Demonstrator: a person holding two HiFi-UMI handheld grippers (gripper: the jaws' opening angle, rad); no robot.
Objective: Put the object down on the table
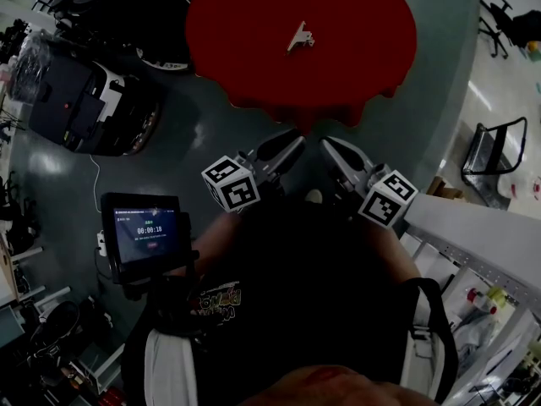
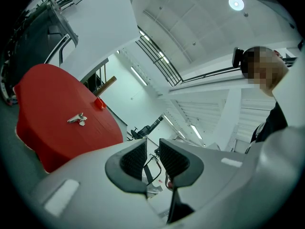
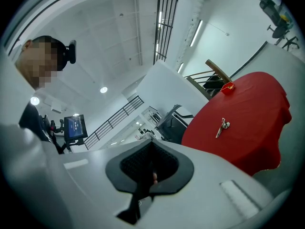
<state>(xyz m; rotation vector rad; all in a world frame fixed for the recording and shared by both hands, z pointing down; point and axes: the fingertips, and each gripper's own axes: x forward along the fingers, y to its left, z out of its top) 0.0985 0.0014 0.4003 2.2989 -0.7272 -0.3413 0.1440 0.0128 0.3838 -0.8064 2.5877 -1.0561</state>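
Found silver metal part (image 1: 300, 36) lying flat on the round red tabletop (image 1: 372, 57), near its middle and well in from every edge. Noted a small red container (image 2: 99, 103) at the tabletop's far edge, apart from the part. Found both grippers held level, short of the tabletop's near edge, neither touching it and both well apart from the part. Recorded left gripper (image 2: 151, 149) released: jaws standing slightly apart, only background showing through the gap. Recorded right gripper (image 3: 152, 152) clenched, pads pressed together and holding no object. Observed a lit screen (image 1: 144, 231) on a stand at the person's left side.
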